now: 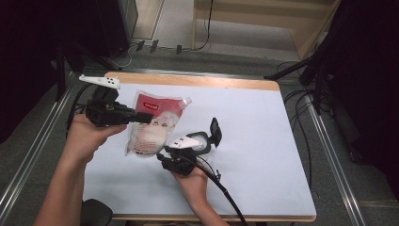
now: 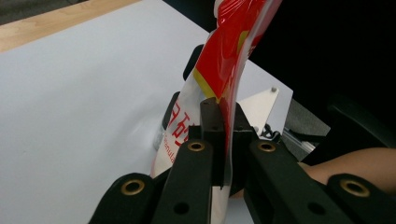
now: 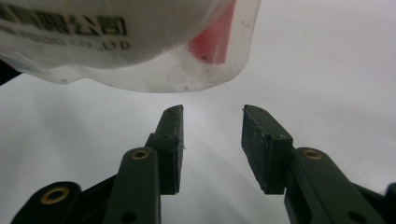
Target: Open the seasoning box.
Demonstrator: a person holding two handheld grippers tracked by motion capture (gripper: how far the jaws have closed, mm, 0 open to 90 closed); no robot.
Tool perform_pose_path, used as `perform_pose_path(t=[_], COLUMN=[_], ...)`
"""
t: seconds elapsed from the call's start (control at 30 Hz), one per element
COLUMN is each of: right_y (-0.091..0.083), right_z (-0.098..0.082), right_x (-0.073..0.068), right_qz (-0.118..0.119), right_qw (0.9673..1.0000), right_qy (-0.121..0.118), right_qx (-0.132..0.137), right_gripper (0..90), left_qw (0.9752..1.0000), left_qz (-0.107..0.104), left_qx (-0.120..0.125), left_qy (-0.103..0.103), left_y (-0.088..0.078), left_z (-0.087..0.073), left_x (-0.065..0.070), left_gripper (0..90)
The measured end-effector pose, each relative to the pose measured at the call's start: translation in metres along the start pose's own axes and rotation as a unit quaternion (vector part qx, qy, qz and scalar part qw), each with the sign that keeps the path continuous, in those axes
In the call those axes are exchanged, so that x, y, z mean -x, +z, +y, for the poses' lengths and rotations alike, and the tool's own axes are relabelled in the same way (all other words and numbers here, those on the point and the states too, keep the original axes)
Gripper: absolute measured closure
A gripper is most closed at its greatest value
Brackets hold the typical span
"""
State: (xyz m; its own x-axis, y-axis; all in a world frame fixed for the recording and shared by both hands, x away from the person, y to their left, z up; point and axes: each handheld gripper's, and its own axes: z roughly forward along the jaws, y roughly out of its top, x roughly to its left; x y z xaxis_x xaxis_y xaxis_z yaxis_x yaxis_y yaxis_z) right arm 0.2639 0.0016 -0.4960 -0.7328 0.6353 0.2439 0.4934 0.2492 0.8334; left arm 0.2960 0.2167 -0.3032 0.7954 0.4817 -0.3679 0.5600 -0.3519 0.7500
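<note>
We see a white-topped table with a pale wooden rim (image 1: 263, 122), and the work sits toward its left half, closer to the far edge than the near one.

The largest thing in play is a soft clear plastic pouch with a red printed top, a corner spout and white contents (image 1: 151, 126). It hangs lifted off the surface, tilted, its spout corner toward the far edge and its bottom seam toward the near edge. The white filling sags into the lower part, which suggests a loose or powdery load; the spout looks capped, though it is too small for us to be sure.

The left gripper (image 2: 223, 119) is clamped on the pouch's side edge, its black jaws pinching the thin sealed film. That looks like a sensible place to carry it without squeezing the contents.

The right gripper (image 3: 212, 128) sits just below the pouch's bottom seam, nearer the near edge. Its jaws stand parted with nothing between them and the ribbed pads (image 3: 173, 135) bare. We judge it is positioned to take the bottom edge or has let it go.
</note>
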Motion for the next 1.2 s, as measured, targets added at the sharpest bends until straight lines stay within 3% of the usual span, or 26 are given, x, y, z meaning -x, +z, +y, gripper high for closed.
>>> perform_pose_path(t=[0.07,0.17,0.27,0.37,0.4,0.43,0.53,0.6,0.67,0.87,0.93,1.03,1.2], right_y=[0.002,0.004,0.004,0.005,0.004,0.004,0.000,-0.004,-0.008,-0.016,-0.016,-0.016,-0.018], right_z=[-0.001,-0.001,0.000,0.000,0.000,0.000,0.001,0.001,0.003,0.003,0.002,0.001,-0.001], right_x=[-0.001,-0.002,0.000,-0.002,-0.005,-0.005,-0.006,-0.009,-0.011,-0.017,-0.018,-0.020,-0.022], right_qz=[-0.007,-0.017,-0.021,-0.009,-0.015,-0.018,0.007,0.010,0.013,0.009,0.013,0.023,0.030], right_qw=[0.9999,0.9996,0.9985,0.9981,0.9981,0.9983,0.9990,0.9987,0.9986,0.9985,0.9984,0.9984,0.9984], right_qy=[-0.003,-0.007,-0.007,-0.016,-0.023,-0.025,-0.016,-0.024,-0.025,-0.028,-0.034,-0.036,-0.027], right_qx=[0.007,0.021,0.050,0.060,0.055,0.050,0.042,0.044,0.045,0.046,0.043,0.038,0.040], right_gripper=[59.0,59.2,59.7,60.5,58.5,58.3,59.4,59.3,58.0,55.1,55.6,55.8,56.8], left_qw=[0.9997,0.9990,0.9971,0.9964,0.9962,0.9962,0.9965,0.9960,0.9944,0.9958,0.9970,0.9987,0.9994], left_qz=[-0.010,-0.026,-0.047,-0.040,-0.042,-0.047,-0.053,-0.061,-0.070,-0.051,-0.034,-0.021,-0.017], left_qx=[0.002,-0.001,-0.008,-0.008,-0.008,-0.005,0.004,0.015,0.025,0.029,0.024,0.013,0.027], left_qy=[-0.022,-0.038,-0.060,-0.074,-0.076,-0.073,-0.066,-0.065,-0.074,-0.070,-0.065,-0.046,-0.012], left_y=[-0.001,0.002,0.008,0.011,0.012,0.013,0.013,0.013,0.013,0.014,0.017,0.020,0.023], left_z=[-0.001,-0.003,-0.005,-0.006,-0.007,-0.007,-0.007,-0.007,-0.007,-0.007,-0.006,-0.004,-0.005], left_x=[-0.003,-0.007,-0.012,-0.015,-0.016,-0.018,-0.019,-0.020,-0.021,-0.019,-0.017,-0.014,-0.012], left_gripper=[90.0,90.0,90.0,90.0,89.9,89.9,89.8,89.7,89.7,89.8,89.9,89.7,88.8])
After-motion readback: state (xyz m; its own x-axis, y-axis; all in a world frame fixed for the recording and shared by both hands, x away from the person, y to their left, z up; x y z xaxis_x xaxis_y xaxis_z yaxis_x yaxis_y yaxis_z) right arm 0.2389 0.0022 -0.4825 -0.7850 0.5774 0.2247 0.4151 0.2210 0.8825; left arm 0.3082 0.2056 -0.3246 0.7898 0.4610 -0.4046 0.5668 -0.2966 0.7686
